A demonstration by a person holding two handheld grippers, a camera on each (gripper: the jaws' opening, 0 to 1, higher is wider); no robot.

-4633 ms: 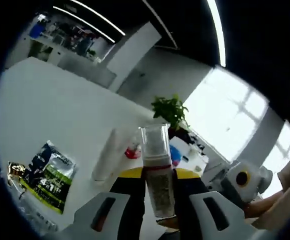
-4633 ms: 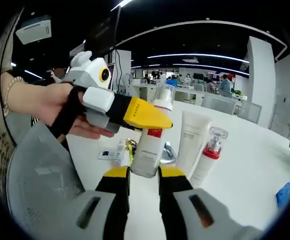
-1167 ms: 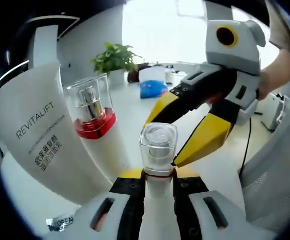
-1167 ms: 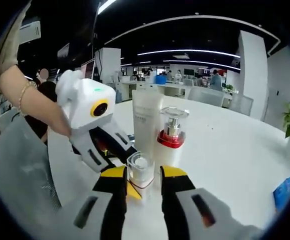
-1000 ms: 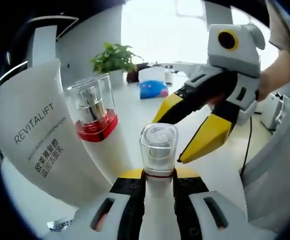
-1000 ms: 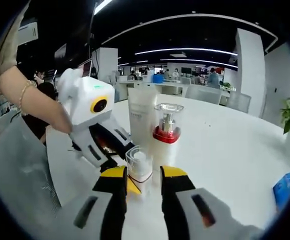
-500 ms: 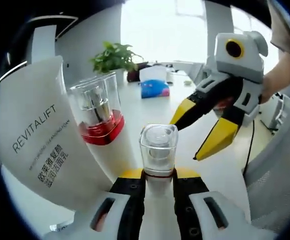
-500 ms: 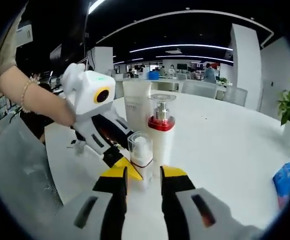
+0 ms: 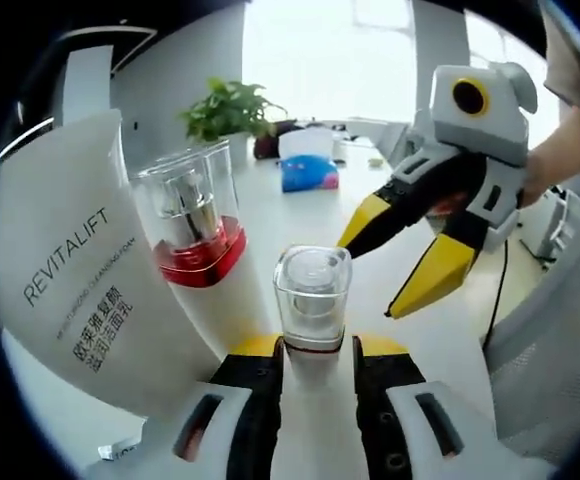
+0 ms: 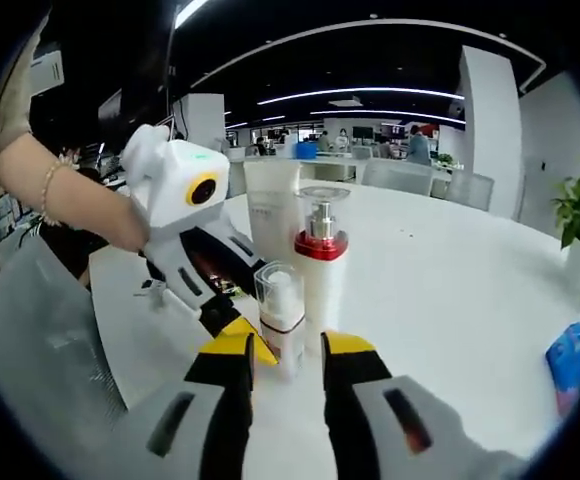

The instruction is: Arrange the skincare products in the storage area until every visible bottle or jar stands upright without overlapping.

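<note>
The small clear-capped bottle [image 9: 312, 300] stands upright on the white desk [image 10: 450, 290], right between the left tongs [image 9: 315, 350]. Their jaws sit slightly apart on either side of it, not squeezing as far as I can tell. Just beside it are a red-collared pump bottle [image 9: 195, 240] and a white tube [image 9: 70, 290], both upright. The right tongs [image 10: 288, 345] hang open just in front of it.

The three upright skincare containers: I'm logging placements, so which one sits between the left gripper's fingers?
The small clear-capped bottle, shortest, in front of the red-collared pump bottle and white tube.
</note>
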